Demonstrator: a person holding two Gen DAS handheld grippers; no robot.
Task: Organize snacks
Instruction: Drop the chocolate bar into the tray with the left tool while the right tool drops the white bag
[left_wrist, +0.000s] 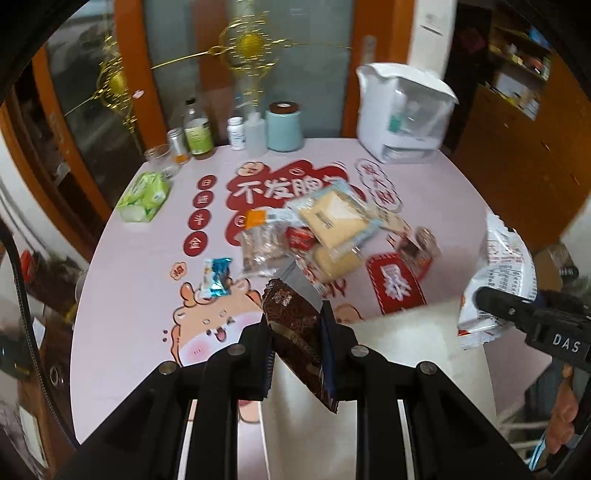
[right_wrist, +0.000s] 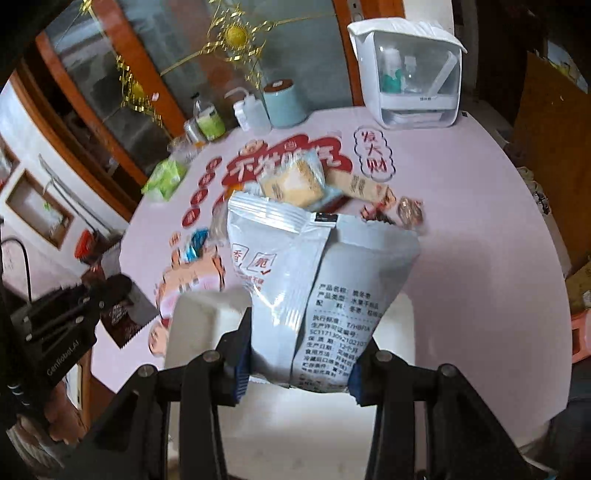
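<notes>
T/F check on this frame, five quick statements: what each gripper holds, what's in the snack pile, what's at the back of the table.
1. The left gripper is shut on a dark brown packet. True.
2. The right gripper is empty. False: it grips a white snack bag.
3. A blue candy wrapper lies apart from the snack pile. True.
4. The green tissue pack is in the pile. False: it sits alone near the table edge.
5. The teal canister lies tipped over. False: upright.

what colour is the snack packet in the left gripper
Dark brown with a gold pattern; it shows best in the left wrist view.
</notes>
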